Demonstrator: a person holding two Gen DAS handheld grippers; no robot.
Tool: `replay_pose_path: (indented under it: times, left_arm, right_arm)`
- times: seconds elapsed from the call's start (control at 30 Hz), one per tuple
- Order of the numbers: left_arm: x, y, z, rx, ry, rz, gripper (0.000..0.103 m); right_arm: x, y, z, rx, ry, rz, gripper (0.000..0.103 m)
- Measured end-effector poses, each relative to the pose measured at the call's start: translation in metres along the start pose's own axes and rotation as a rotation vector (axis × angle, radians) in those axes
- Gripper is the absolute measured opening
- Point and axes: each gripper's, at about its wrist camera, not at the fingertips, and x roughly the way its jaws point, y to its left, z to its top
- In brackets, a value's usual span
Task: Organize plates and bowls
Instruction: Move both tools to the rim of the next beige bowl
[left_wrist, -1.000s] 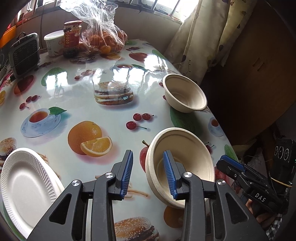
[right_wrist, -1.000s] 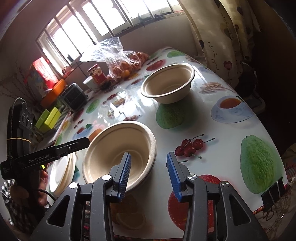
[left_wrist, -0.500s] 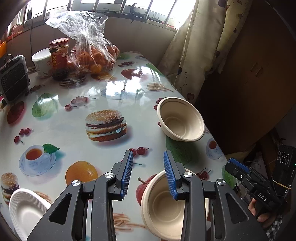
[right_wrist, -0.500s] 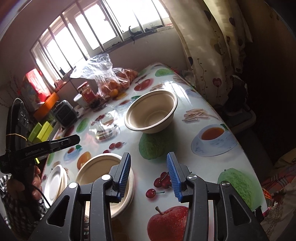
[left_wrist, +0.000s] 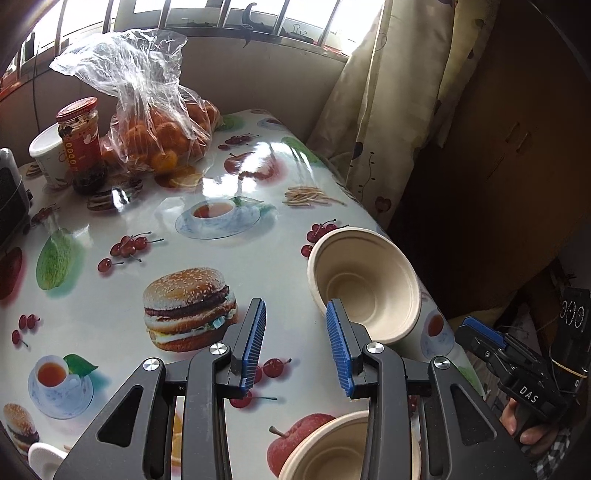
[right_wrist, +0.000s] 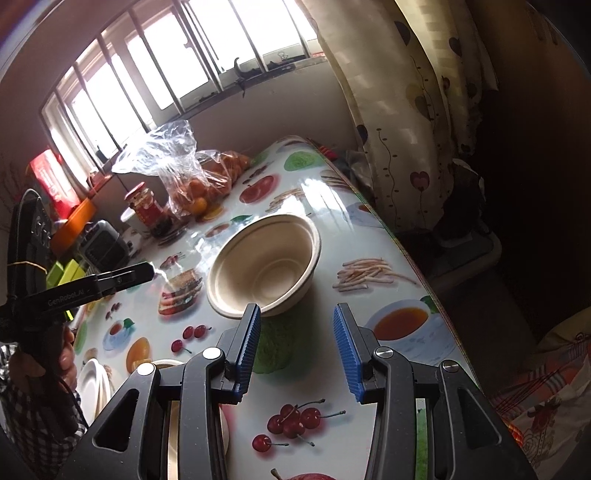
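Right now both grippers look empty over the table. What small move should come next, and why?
Probably ease the right gripper forward to the near rim of the far beige bowl and close on it. Its jaws stand open and empty just short of that rim, and the bowl sits alone, apart from the near beige bowl below the left gripper, so the two could be stacked.

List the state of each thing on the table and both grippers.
far bowl: upright, empty, near the table edge
near bowl: upright, empty
white plates: stacked
red-lidded jar: lid on
bag of oranges: full, top loose
left gripper: open, empty
right gripper: open, empty
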Motion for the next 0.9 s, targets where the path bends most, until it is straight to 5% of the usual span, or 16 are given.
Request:
replay_pose_path:
  times: [0.6,0.9]
  left_arm:
    - [0.059,-0.003,0.024,0.001,0.091,-0.022,0.035]
    - [0.069,-0.002,0.025,0.001,0.109,-0.026,0.027]
  right_arm:
    - [0.052,-0.013,0.024,0.045,0.057,0.017,0.04]
    - [0.063,-0.017,0.027,0.063,0.074,0.042,0.036]
